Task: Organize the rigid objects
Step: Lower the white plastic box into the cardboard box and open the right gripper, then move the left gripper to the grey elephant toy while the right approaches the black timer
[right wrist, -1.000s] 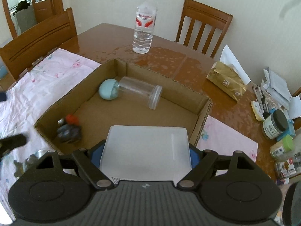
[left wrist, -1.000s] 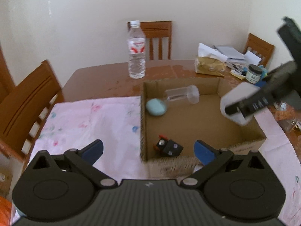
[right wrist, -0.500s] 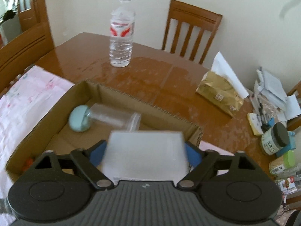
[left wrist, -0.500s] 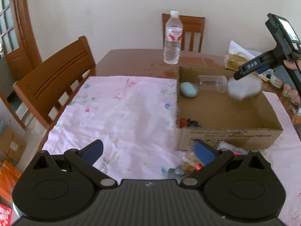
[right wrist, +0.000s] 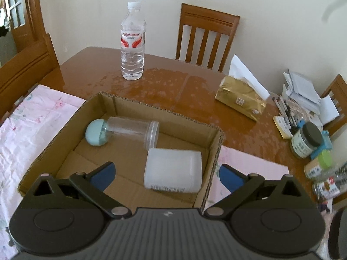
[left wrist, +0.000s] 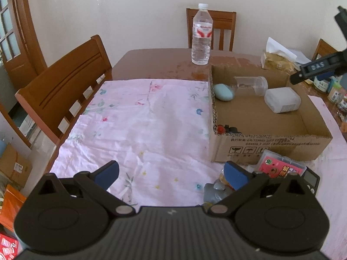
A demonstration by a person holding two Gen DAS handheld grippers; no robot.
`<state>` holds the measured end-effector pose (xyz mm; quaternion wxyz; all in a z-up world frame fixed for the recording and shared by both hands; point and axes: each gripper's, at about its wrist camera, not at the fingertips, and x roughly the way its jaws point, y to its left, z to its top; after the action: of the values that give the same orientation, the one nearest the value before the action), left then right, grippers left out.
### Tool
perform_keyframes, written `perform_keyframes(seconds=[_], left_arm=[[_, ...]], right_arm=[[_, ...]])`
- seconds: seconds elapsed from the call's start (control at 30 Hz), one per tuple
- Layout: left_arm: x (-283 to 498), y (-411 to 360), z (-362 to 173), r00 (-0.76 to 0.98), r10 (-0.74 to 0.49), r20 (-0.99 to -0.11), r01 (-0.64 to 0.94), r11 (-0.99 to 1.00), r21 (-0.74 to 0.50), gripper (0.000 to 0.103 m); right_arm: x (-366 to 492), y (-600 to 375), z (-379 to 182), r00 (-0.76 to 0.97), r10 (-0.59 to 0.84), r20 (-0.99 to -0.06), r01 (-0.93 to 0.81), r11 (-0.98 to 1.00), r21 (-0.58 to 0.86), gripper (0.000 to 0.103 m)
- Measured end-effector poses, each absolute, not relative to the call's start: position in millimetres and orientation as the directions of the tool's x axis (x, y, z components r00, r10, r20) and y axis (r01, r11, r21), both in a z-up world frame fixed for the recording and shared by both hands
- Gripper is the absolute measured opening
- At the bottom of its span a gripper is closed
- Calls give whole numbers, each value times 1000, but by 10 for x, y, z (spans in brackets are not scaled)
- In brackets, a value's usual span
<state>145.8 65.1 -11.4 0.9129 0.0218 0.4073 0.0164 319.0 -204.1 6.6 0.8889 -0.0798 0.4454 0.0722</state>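
red-black toy (left wrist: 226,129) behind box wall (left wrist: 269,146)

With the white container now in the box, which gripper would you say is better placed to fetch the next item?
Left, probably. The left gripper hangs open just above the pink card pack and grey toy lying outside the cardboard box. The right gripper, also open, hangs over the white container inside it.

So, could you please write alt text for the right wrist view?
A white plastic box lies in a cardboard box beyond the open right gripper, beside a clear jar lying on its side and a blue egg-shaped thing. A water bottle stands on the table behind.
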Motion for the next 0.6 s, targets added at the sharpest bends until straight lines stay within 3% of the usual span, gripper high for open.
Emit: perform_keyframes(seconds=[0.43,0.6], left_arm=[[1508,700,-177,665,-3,-747,30,999,23,102],[1528,685,-205,663,-28,-748,54,999,9,102]], right_arm=[[2279,-2302,176,629,23,-777,-40,999,-3,103],[2013,-2321,-85,564,-4,-826,-13,1000,-14,103]])
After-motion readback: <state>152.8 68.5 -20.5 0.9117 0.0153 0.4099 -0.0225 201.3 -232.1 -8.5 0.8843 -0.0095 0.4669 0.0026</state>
